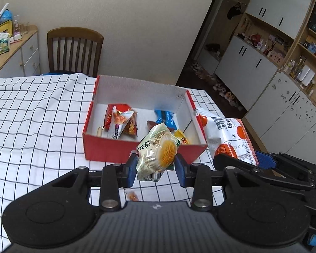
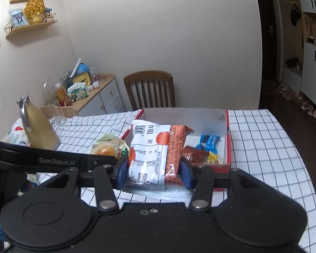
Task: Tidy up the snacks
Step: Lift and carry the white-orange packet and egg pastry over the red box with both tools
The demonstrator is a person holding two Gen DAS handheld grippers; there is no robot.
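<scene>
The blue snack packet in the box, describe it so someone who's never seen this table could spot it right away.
Start at the red box with white inner walls on the checked tablecloth. Look into its right half, toward the far wall: the blue packet lies flat on the floor there. It is the only blue wrapper inside, with a brown packet and a yellow one just nearer the front wall.

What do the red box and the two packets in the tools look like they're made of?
Red box: likely cardboard, matte red outside, white inside, with folded walls and a serrated edge. Green packet in the left tool: crinkled glossy plastic film. White-and-orange packet in the right tool: glossy plastic film with glare streaks.
</scene>
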